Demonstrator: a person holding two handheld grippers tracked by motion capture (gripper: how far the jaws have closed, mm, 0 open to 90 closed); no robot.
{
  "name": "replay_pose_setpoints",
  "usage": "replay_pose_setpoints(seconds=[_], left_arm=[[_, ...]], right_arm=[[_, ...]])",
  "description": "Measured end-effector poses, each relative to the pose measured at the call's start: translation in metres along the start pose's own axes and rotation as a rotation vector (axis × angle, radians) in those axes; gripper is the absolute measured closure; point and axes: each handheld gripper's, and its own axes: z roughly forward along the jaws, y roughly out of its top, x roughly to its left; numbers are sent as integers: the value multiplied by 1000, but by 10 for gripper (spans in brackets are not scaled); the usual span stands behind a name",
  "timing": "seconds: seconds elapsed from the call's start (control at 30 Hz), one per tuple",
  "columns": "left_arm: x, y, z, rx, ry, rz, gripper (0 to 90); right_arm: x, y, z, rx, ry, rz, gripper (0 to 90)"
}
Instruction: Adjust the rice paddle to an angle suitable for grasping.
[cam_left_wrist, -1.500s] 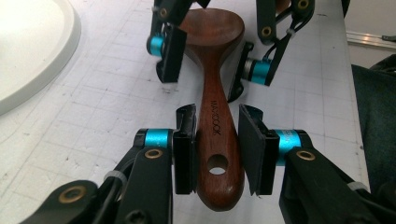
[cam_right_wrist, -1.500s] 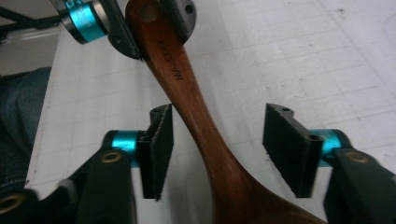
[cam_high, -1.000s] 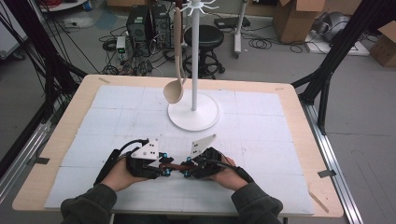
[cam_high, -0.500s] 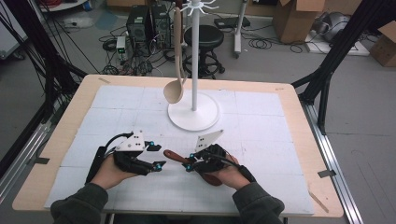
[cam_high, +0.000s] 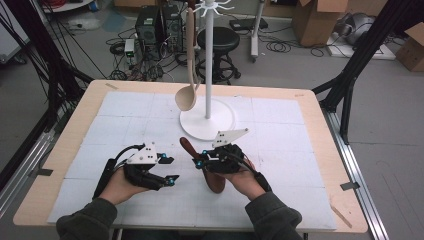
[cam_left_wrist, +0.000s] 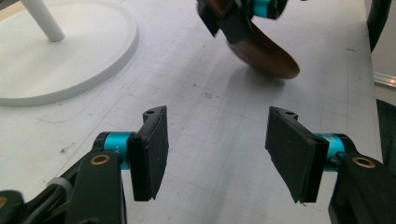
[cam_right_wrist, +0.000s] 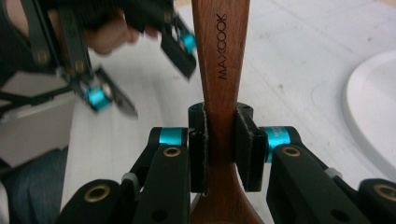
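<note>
plainly the dark spoon (cam_high: 210, 167) is a light, stiff piece of smooth wood, hard to break but apt to pivot in a narrow pinch; it sits just in front of the stand (cam_high: 207, 120), handle tip toward the base, bowl toward the person; the right gripper (cam_right_wrist: 220, 144) has its fingers (cam_right_wrist: 246, 148) pinching the neck, just above the bowl, a fair hold since the flat sides give the pads purchase; the left gripper (cam_left_wrist: 217, 151) hangs to the left of the spoon, farther from the stand, its fingers having just been opening, now spread with nothing between them; the bowl's underside is hidden by the right hand (cam_high: 239, 172), so whether it touches the table (cam_high: 300, 150) i cannot tell; the pale spoon (cam_high: 188, 80) on the stand hangs from a top cut off by the frame.
</note>
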Motion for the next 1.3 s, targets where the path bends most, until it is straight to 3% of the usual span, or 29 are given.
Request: replay_pose_setpoints(seconds=[0.23, 0.57, 1.0, 1.3], left_arm=[[-5, 3, 7, -10, -20, 7, 396], [-9, 5, 12, -9, -32, 5, 407], [-7, 5, 12, 1, -7, 2, 499], [-6, 3, 10, 13, 11, 49, 720]], right_arm=[[5, 13, 6, -69, -20, 18, 776], [21, 26, 19, -98, 2, 17, 777], [25, 26, 23, -118, -8, 37, 774], [23, 23, 14, -115, 18, 23, 745]])
